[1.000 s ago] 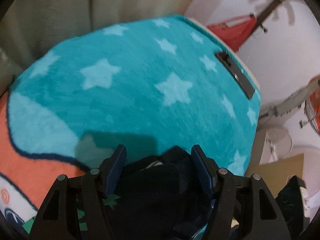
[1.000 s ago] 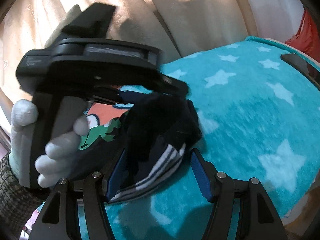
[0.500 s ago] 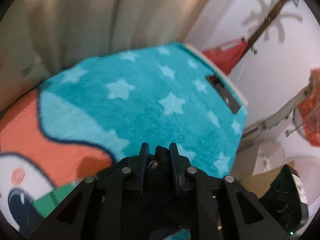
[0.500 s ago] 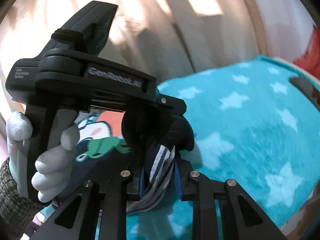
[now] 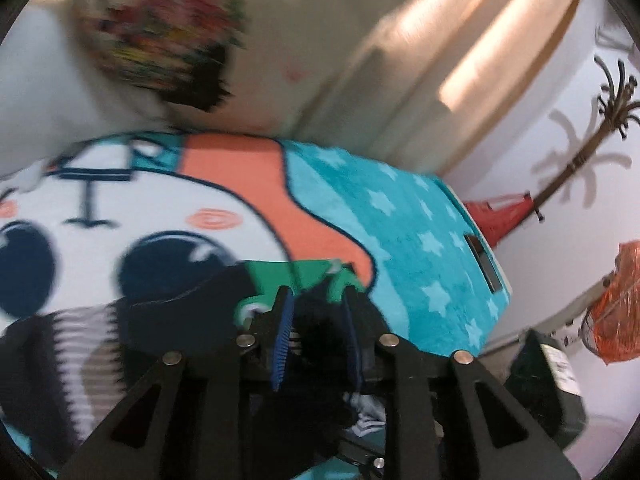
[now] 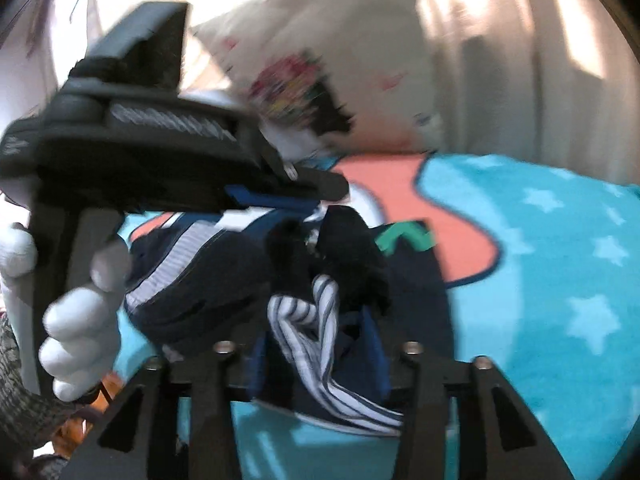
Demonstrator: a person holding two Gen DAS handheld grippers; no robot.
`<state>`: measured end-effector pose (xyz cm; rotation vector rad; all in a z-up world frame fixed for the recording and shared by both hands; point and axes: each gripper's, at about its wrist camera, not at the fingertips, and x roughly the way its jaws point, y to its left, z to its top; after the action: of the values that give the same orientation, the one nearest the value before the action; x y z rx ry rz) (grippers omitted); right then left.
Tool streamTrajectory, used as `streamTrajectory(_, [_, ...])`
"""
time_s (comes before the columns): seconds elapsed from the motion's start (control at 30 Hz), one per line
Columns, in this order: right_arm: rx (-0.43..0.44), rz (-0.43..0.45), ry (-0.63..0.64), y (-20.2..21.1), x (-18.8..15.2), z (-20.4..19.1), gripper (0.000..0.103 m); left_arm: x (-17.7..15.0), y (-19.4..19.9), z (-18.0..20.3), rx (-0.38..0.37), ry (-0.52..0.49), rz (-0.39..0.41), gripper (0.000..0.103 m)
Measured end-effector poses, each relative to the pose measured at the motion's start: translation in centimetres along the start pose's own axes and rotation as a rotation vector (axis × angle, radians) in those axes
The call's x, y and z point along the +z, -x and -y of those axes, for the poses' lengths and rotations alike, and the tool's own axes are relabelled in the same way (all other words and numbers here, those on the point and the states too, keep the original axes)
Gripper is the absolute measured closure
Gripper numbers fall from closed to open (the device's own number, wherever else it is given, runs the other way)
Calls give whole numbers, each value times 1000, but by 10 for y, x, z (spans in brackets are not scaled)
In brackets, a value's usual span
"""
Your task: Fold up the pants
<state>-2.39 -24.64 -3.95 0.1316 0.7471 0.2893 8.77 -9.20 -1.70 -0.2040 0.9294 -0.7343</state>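
Observation:
The dark navy pants (image 5: 180, 320) with white side stripes lie bunched on a teal star blanket (image 5: 420, 240). My left gripper (image 5: 316, 320) is shut on a dark fold of the pants. In the right wrist view my right gripper (image 6: 320, 344) is shut on the striped edge of the pants (image 6: 224, 276). The left gripper body (image 6: 132, 152), held by a white-gloved hand (image 6: 80, 320), sits just left of and above the pants bundle. Both grippers hold the cloth close together. The frames are motion-blurred.
The blanket has a cartoon face print (image 5: 120, 240) and an orange patch (image 5: 240, 168). A white pillow with a colourful print (image 5: 160, 40) leans at the back by curtains. A dark flat bar (image 5: 484, 260) lies near the blanket's right edge. A coat rack (image 5: 580, 152) and fan (image 5: 616, 320) stand at right.
Both grippers closed on the pants about half a second ago and have since swung left with the cloth, so the cartoon face and pillow came into view.

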Motion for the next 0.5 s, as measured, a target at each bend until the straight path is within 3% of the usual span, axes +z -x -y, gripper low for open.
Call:
streamTrajectory(0.07, [45,-25,8,-8,-2,-6,43,-6,23,-11,49,22,56,62])
streamTrajectory(0.2, [61,-40,21,-11,-2,-16,37,-21,64,-29,156,42,146,58])
streamTrajectory(0.37, [125,17,8,26,13,-25,37,-35,98,-47,262,48,233,50])
streamTrajectory(0.47, [107,68,-60,39,33,-19,47,-39,110,-59,338,49,273,49])
streamTrajectory(0.5, [94,72,-80,36,40,-15,55,-41,111,-64,375,60,277,49])
